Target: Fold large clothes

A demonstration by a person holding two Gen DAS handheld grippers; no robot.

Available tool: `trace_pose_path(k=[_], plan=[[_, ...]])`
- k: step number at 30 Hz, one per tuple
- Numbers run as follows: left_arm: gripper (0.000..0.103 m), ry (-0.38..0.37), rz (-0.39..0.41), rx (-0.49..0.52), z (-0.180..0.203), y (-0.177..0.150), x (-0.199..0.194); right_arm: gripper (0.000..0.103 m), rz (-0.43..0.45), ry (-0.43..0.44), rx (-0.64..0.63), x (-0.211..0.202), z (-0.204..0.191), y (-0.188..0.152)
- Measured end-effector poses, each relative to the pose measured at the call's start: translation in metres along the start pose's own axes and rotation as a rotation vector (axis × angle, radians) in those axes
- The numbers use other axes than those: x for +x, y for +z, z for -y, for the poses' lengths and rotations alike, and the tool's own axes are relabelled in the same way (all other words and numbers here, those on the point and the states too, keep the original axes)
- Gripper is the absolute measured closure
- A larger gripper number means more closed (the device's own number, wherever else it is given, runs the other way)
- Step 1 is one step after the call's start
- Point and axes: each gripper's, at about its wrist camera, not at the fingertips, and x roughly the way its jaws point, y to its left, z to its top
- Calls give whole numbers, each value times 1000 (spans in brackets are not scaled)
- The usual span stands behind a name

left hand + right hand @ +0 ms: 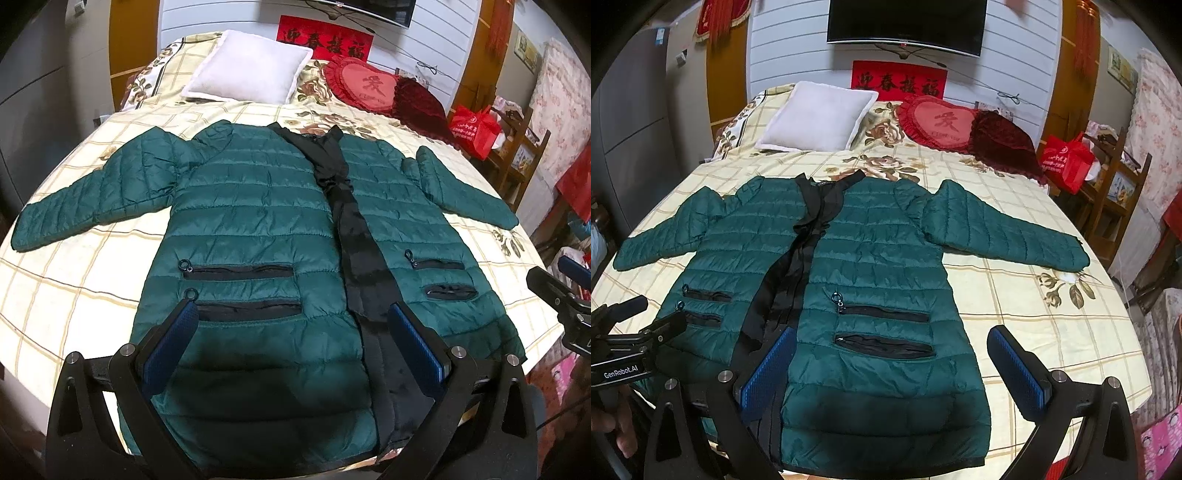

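A green quilted jacket (258, 221) lies spread flat on the bed (74, 288), beneath both the wide-open left gripper (291, 317) and right gripper (892, 341).

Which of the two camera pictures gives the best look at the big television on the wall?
The right wrist view. There the television shows almost whole above the red banner, screen and lower edge clear. The left wrist view catches only its bottom strip at the picture's top edge, the rest cut off.
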Motion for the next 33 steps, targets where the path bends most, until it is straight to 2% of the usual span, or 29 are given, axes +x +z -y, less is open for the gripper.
trace_pose_path(k=[1, 4, 9, 19, 23, 28, 33], plan=[[0, -1, 1, 0, 0, 0, 0, 1, -22, -17, -21, 3, -1, 0], [0, 4, 4, 3, 0, 1, 1, 1, -13, -36, -40, 6, -4, 0], [0, 7, 0, 0, 0, 2, 5, 1, 2, -23, -34, 11, -7, 1], [0, 36, -3, -15, -10, 12, 14, 0, -32, -2, -35, 23, -11, 5], [0, 52, -14, -12, -12, 12, 21, 1, -11, 27, -31, 25, -11, 6], [0, 65, -27, -19, -17, 11, 27, 1, 18, 11, -47, 31, -9, 8], [1, 67, -29, -25, -19, 11, 27, 1, 3, 27, -18, 31, -4, 8]])
